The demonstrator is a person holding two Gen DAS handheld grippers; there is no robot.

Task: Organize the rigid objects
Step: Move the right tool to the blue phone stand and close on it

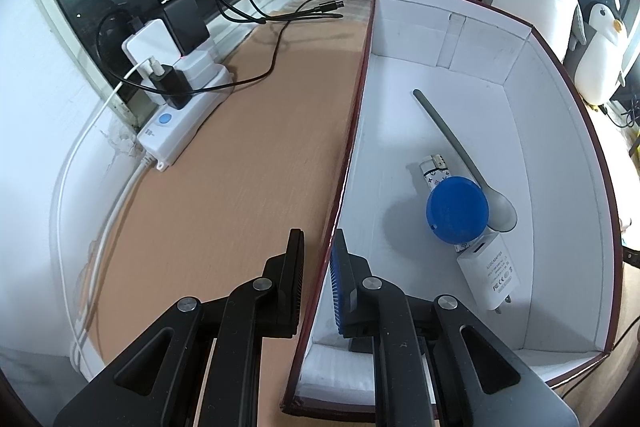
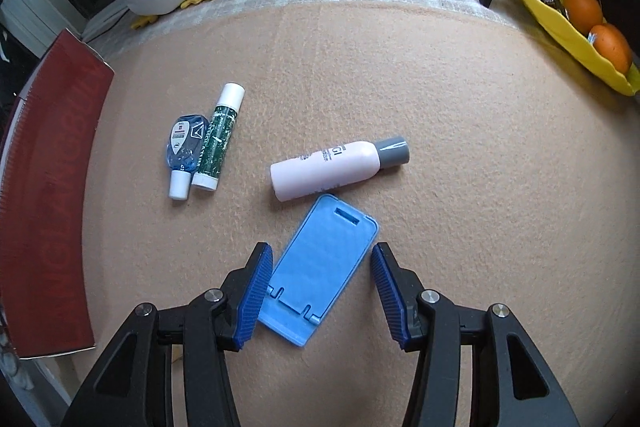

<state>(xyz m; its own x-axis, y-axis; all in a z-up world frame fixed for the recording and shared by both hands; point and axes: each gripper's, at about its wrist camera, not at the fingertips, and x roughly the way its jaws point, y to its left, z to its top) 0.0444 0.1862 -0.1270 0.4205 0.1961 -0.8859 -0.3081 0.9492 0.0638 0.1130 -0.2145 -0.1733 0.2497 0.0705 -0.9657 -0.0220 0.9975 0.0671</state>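
Left gripper [image 1: 316, 251] is pointing steeply down, jaws nearly closed, clamping a thin wall. Right gripper [image 2: 320, 263] is pointing down, jaws standing apart, left pad [image 2: 252, 291] touching something flat between them.

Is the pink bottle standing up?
No, the pink bottle lies on its side on the mat, above the blue stand.

spoon [image 1: 452, 139] in box [image 1: 560, 155], stand [image 2: 320, 267] before bottle [image 2: 336, 167]

Left tongs [image 1: 318, 267] pinch the box's [image 1: 560, 155] near wall, nearly closed.
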